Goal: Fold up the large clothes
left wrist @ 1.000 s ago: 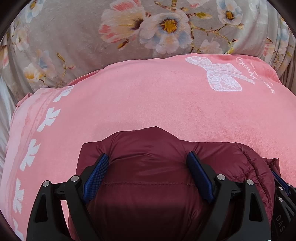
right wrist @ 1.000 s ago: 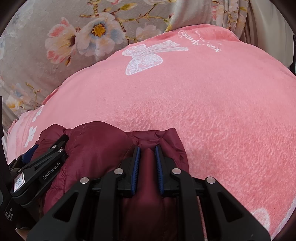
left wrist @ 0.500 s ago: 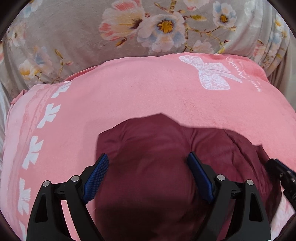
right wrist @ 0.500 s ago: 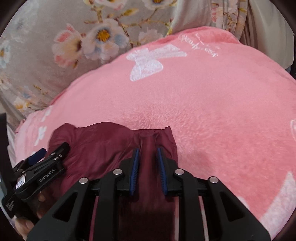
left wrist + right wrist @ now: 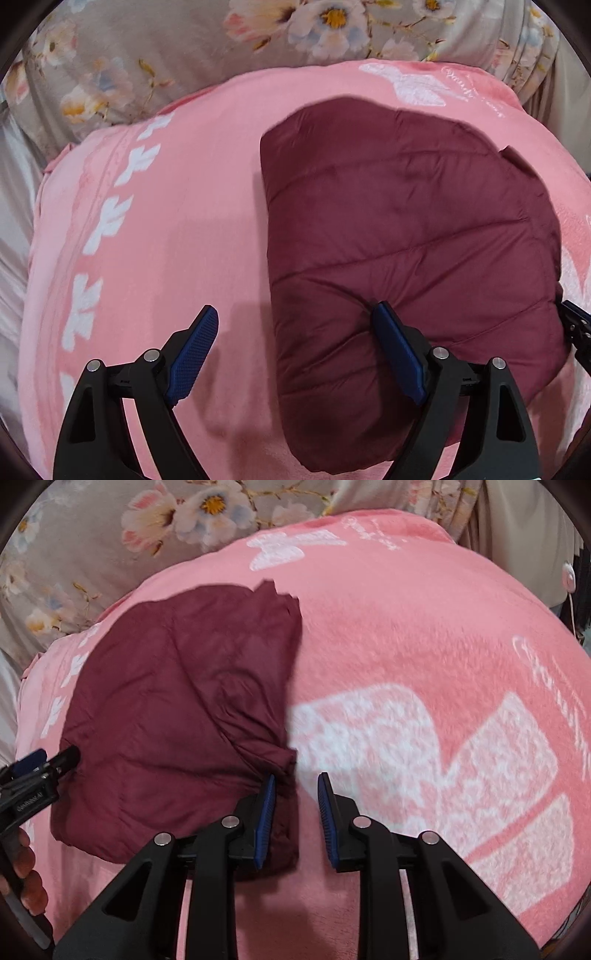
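A folded maroon puffer jacket (image 5: pixel 406 229) lies flat on the pink blanket (image 5: pixel 177 229). My left gripper (image 5: pixel 293 312) is open wide above the jacket's near left edge. Its left pad hangs over bare blanket and its right pad over the jacket, and neither grips anything. In the right wrist view the jacket (image 5: pixel 177 701) is on the left. My right gripper (image 5: pixel 297 778) stands at its near right corner with the jaws opening. The jacket's edge sits just inside the gap, and the pads do not press on it. Each view shows the other gripper's tip (image 5: pixel 576 332) (image 5: pixel 40 771).
Grey floral bedding (image 5: pixel 155 55) rises behind the blanket, and pale sheet shows at the far left (image 5: pixel 14 221). A large white bow print (image 5: pixel 424 757) covers the blanket right of the jacket. A hand (image 5: pixel 26 871) holds the left gripper. A white cable (image 5: pixel 570 602) hangs at the far right.
The right gripper's jaws have parted from the jacket fold they pinched. Both grippers drew back and apart, the left one leftward and the right one rightward. The jacket now lies spread ahead of them.
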The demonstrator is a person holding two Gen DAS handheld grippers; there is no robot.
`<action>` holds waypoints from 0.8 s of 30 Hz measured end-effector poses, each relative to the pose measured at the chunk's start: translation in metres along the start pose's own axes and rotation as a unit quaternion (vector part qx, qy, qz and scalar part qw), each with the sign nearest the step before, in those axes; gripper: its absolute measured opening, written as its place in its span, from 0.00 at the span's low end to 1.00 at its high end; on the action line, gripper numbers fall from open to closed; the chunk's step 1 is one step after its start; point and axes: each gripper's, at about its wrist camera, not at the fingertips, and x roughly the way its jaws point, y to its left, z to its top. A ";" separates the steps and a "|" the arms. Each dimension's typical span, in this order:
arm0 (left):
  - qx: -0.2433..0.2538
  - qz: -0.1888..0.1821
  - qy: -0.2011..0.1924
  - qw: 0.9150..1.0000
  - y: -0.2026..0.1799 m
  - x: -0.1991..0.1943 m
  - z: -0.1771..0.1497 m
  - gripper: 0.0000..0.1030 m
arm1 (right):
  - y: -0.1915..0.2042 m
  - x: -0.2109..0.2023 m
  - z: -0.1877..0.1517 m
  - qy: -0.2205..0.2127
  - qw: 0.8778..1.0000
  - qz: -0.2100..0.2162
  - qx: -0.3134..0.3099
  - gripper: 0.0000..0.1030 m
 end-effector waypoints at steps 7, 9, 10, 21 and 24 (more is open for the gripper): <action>-0.016 0.005 -0.001 1.000 0.012 -0.008 -0.012 0.84 | -0.001 -0.022 -0.002 -0.009 1.000 0.010 0.015 0.26; -0.021 0.002 0.001 1.000 0.013 -0.008 -0.014 0.85 | -0.002 -0.028 0.002 -0.010 0.999 0.038 0.028 0.28; -0.022 0.002 0.001 1.000 0.013 -0.008 -0.015 0.85 | -0.002 -0.029 0.003 -0.010 0.998 0.048 0.029 0.30; -0.024 0.002 0.001 1.000 0.012 -0.012 -0.023 0.85 | 0.020 -0.040 -0.009 -0.018 0.998 0.054 -0.016 0.02; -0.024 -0.003 0.000 1.000 0.013 -0.012 -0.025 0.85 | 0.018 -0.026 -0.010 -0.003 0.999 0.043 -0.021 0.02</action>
